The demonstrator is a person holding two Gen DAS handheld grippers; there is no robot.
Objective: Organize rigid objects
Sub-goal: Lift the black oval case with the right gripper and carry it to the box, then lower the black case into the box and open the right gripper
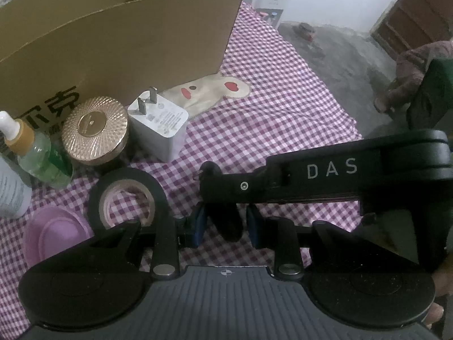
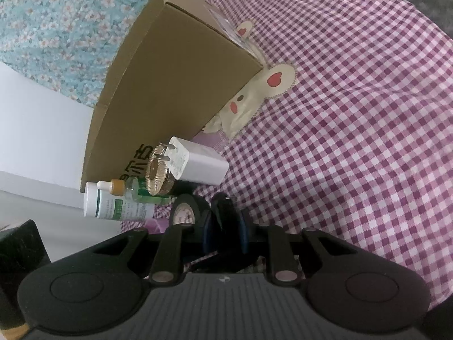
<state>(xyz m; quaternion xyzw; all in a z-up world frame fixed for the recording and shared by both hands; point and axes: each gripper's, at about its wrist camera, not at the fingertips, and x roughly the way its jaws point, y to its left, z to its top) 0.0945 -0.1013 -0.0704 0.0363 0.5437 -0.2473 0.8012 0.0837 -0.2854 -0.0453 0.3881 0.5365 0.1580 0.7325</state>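
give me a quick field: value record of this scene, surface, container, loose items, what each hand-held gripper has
surface: purple-and-white checked cloth with a rabbit patch
container: open cardboard box standing on the cloth
loose items: white charger plug, gold-lidded jar, black tape roll, clear green-label bottle, white bottle, pink dish
item position: all outside the box, clustered at its front wall
left hand-held gripper: shut on a small black object
right hand-held gripper: shut on the same black object
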